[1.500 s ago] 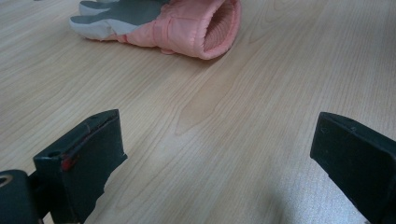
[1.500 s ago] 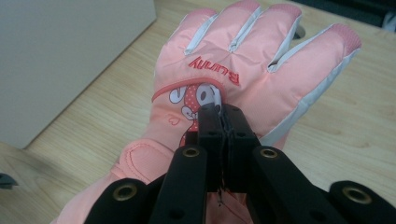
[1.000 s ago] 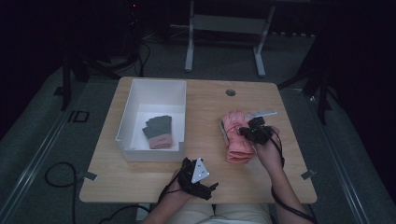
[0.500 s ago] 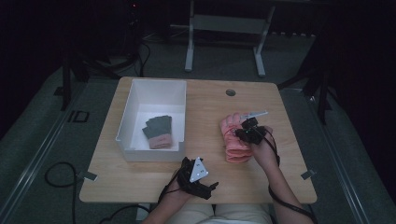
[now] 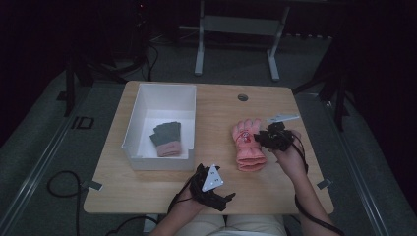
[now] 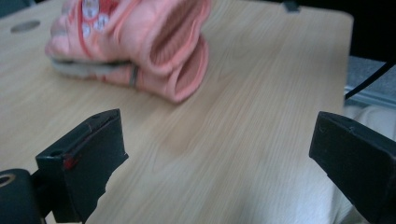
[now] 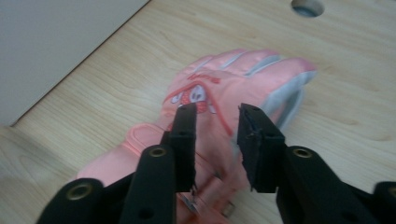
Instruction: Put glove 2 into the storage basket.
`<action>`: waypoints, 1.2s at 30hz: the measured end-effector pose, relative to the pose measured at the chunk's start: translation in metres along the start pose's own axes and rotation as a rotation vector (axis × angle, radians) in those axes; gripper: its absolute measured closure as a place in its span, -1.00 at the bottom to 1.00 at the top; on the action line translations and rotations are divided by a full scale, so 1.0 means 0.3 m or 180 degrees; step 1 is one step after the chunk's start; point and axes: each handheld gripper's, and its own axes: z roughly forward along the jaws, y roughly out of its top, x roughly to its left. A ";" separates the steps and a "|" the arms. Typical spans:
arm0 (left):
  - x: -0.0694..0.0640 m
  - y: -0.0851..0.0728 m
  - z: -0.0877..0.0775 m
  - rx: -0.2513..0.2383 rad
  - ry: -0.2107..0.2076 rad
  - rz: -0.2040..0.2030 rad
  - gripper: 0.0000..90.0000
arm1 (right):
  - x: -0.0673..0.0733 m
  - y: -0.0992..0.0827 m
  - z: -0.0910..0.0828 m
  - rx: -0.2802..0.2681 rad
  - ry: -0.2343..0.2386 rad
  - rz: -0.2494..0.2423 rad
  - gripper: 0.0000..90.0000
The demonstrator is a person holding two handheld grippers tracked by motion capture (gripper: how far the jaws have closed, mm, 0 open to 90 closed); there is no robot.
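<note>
A pink glove (image 5: 248, 145) lies flat on the wooden table (image 5: 216, 113), well to the right of the white bin (image 5: 160, 125), with its fingers pointing toward the far edge and its cuff toward the person. In the right gripper view the glove (image 7: 219, 107) shows a small cartoon patch on its back and grey trim along the fingers, and a second pink layer lies under it near the cuff.

The right gripper (image 5: 268, 139) hovers just beside the glove, on the side away from the bin, held in the person's right hand (image 5: 290, 157). Its jaws have just been opening: they stand a little apart over the back of the glove (image 7: 212, 126), pressing on nothing, with only a narrow gap between them.

The left gripper (image 5: 216, 189) rests near the table's front edge, in front of the bin's nearer right corner and well apart from the glove. Its jaws stand wide open (image 6: 219, 149) with bare tabletop between them, and the glove's open cuff (image 6: 159, 51) faces it from farther off.

Inside the bin, toward its front wall, lies a dark grey glove with a pink cuff (image 5: 166, 139). A round hole (image 5: 243, 97) sits in the table beyond the pink glove.
</note>
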 end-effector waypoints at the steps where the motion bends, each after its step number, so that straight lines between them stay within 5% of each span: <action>1: 0.000 0.015 -0.003 0.0005 0.0006 0.0008 -0.93 | -0.007 -0.004 -0.010 0.0005 -0.0009 -0.0031 0.46; 10: 0.048 0.178 0.012 -0.0068 -0.0224 -0.0191 -0.89 | -0.072 -0.054 -0.059 -0.0159 0.0019 -0.0150 0.45; 15: 0.109 0.255 0.059 -0.0020 -0.0126 -0.0197 -0.86 | -0.083 -0.076 -0.064 -0.0219 0.0068 -0.0090 0.58; 24: 0.211 0.370 0.146 -0.0019 0.0016 -0.0393 -0.80 | -0.084 -0.046 -0.052 -0.0322 0.0059 -0.0061 0.60; 31: 0.292 0.377 0.209 0.0107 0.0301 -0.0591 -0.70 | -0.077 -0.035 -0.007 -0.0308 0.0057 0.0003 0.60; 36: 0.328 0.368 0.233 0.0189 0.0330 -0.0703 -0.70 | -0.048 -0.007 0.042 -0.0367 0.0020 0.0034 0.55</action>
